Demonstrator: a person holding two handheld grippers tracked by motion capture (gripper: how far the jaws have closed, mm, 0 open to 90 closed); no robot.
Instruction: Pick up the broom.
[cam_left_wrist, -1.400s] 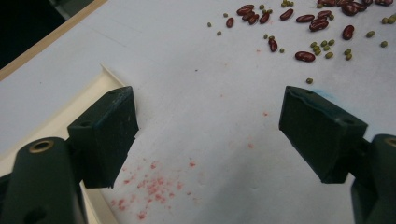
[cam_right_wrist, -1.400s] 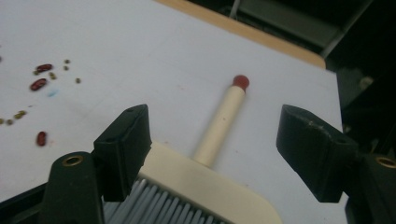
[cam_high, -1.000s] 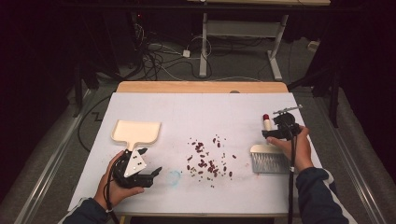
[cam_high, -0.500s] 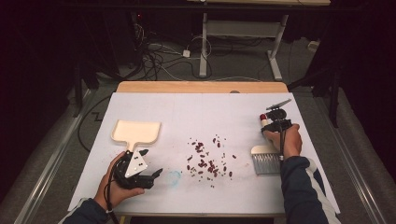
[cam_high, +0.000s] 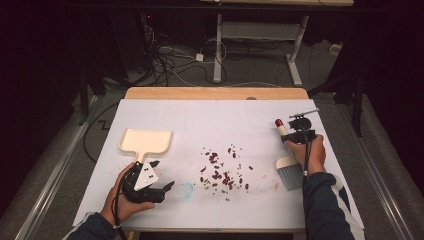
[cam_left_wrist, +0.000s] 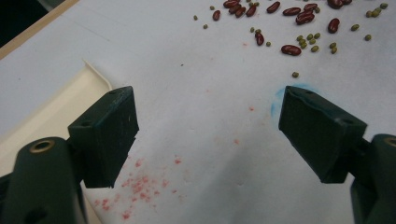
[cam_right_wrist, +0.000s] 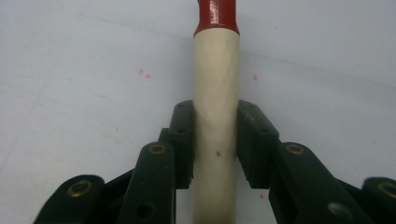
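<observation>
At the left of the white table cover (cam_high: 220, 115) we saw the cream dustpan (cam_high: 146, 141) lying flat, its short handle pointing toward the person. Just below that handle the left gripper (cam_high: 165, 188) rested in the person's left hand (cam_high: 120, 205), low over the cover. In the left gripper view its jaws stood spread wide with nothing between them, the dustpan's rim just beside one jaw and a faint blue ring (cam_left_wrist: 280, 95) on the cover next to the other. Toward the middle of the table lay the scattered beans (cam_high: 222, 172), dark red ones mixed with small green ones, well apart from the dustpan and from both grippers. At the right the hand brush (cam_high: 288, 165) lay on the cover, bristles toward the person and its pale handle with the red tip (cam_high: 279, 122) pointing away. The right gripper (cam_high: 295, 137) had just been closing its jaws, and in the right gripper view they pinched the pale handle (cam_right_wrist: 216, 116) from both sides, a little below the red tip. The person's right hand (cam_high: 311, 155) held that gripper above the brush head.
</observation>
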